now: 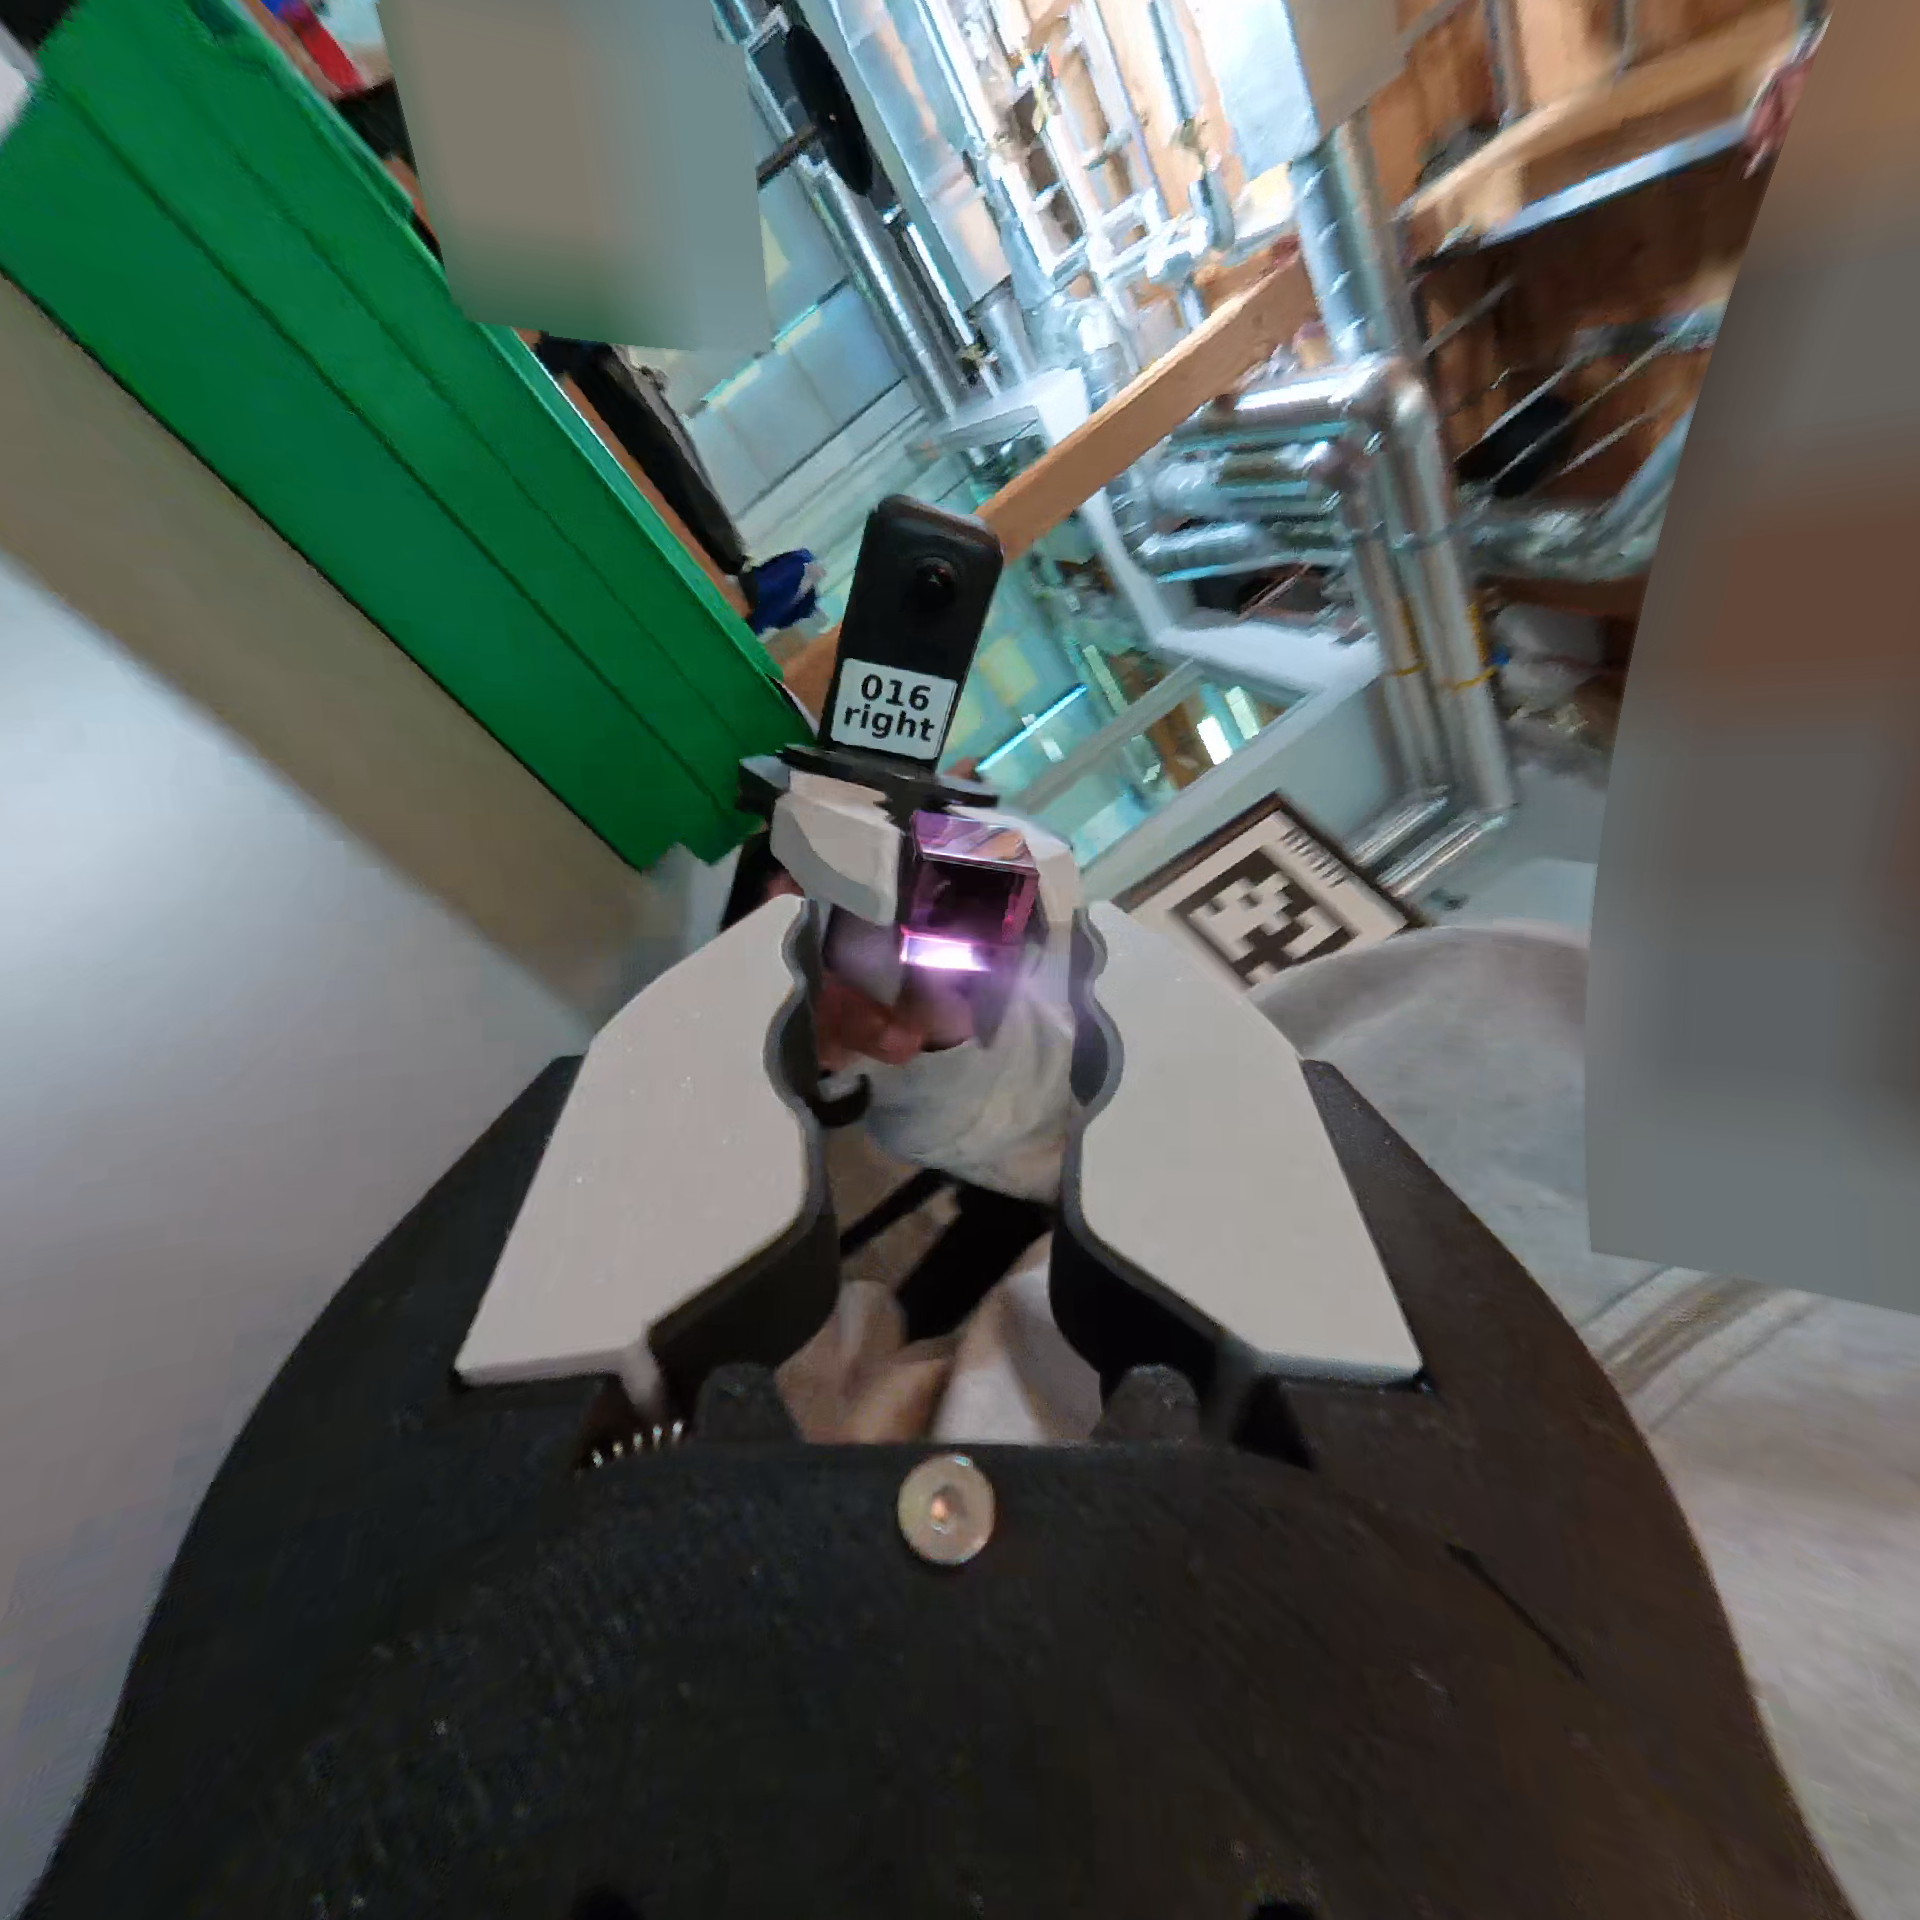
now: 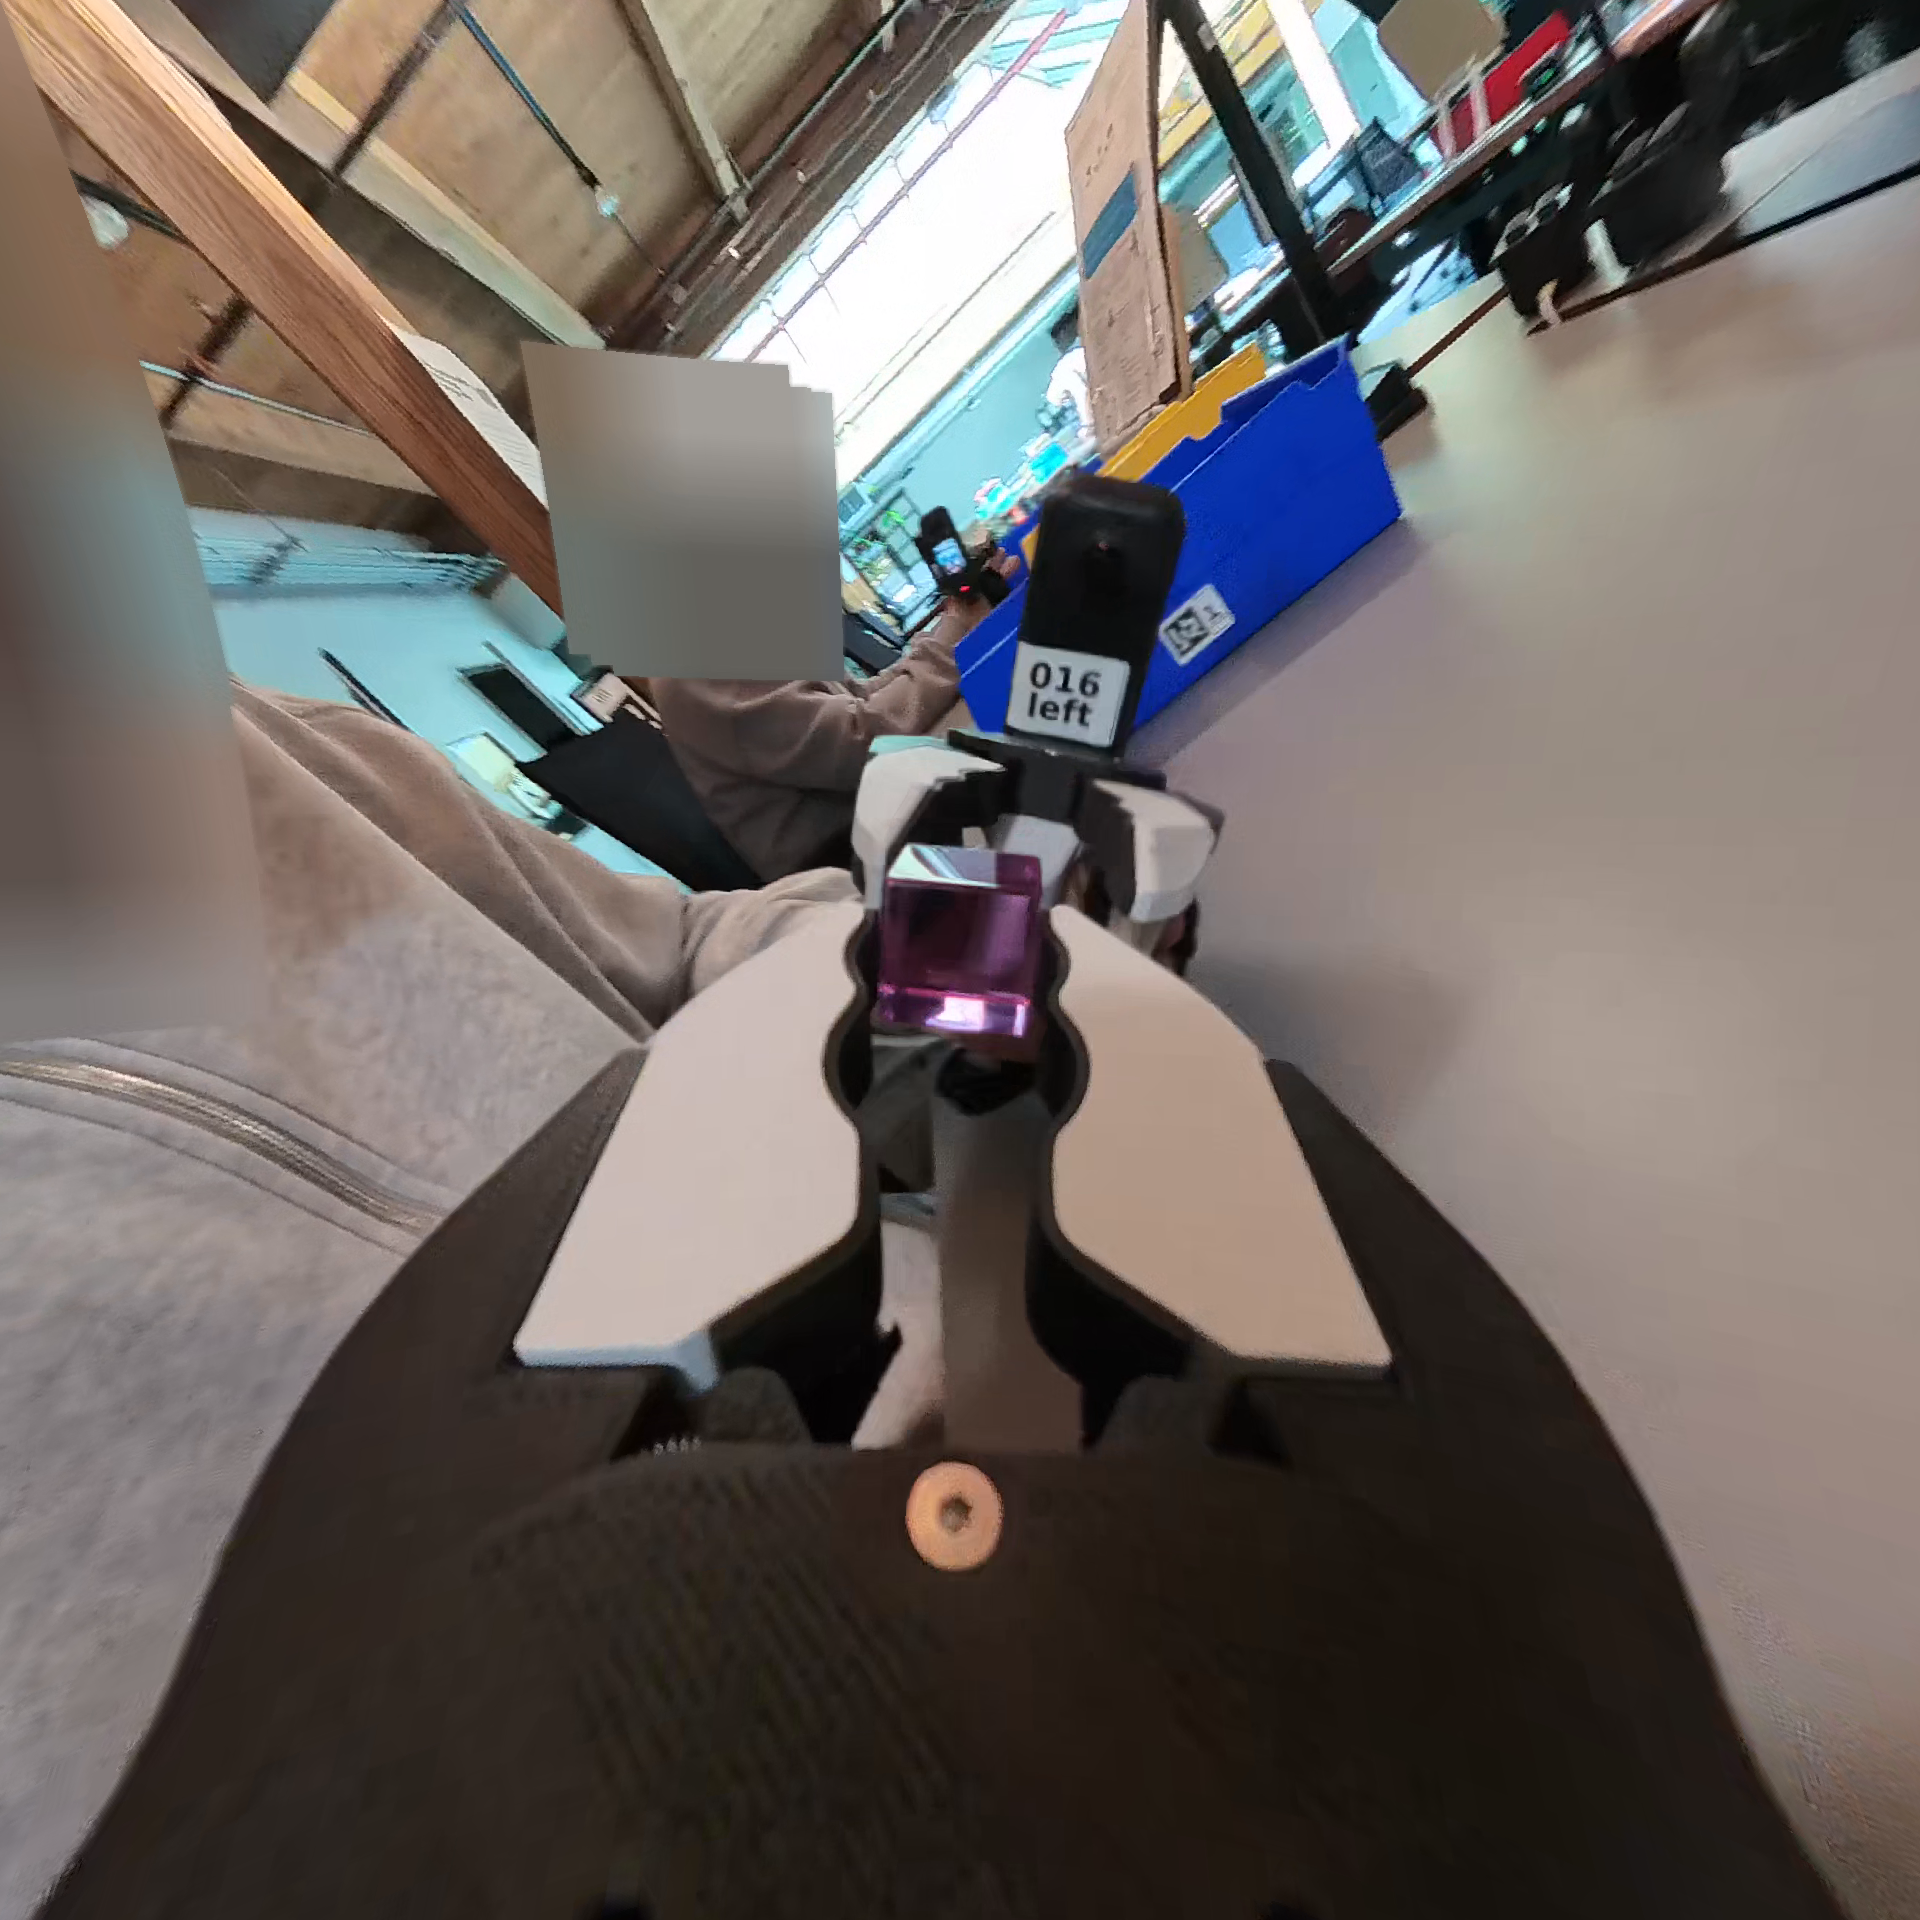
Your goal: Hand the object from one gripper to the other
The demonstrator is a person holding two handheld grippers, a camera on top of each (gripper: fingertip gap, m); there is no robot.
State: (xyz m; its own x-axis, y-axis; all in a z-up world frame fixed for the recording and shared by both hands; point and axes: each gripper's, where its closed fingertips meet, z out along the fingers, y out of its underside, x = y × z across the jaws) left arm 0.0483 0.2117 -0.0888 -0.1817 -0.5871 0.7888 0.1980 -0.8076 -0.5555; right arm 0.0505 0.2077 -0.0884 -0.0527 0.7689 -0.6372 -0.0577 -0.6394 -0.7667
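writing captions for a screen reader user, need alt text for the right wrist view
The right gripper pinches a clear purple cube at its fingertips, held up facing the open left gripper just beyond. A blue bin sits on the pale table behind.

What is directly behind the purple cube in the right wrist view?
Behind the purple cube, held in the right gripper, sits the left gripper, open and facing it, with its camera above. The cube covers the lower part of that gripper's gap.

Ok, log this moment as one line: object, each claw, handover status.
object: purple cube | right claw: shut on cube, mid-air | left claw: open, facing cube, not gripping | handover: not yet done
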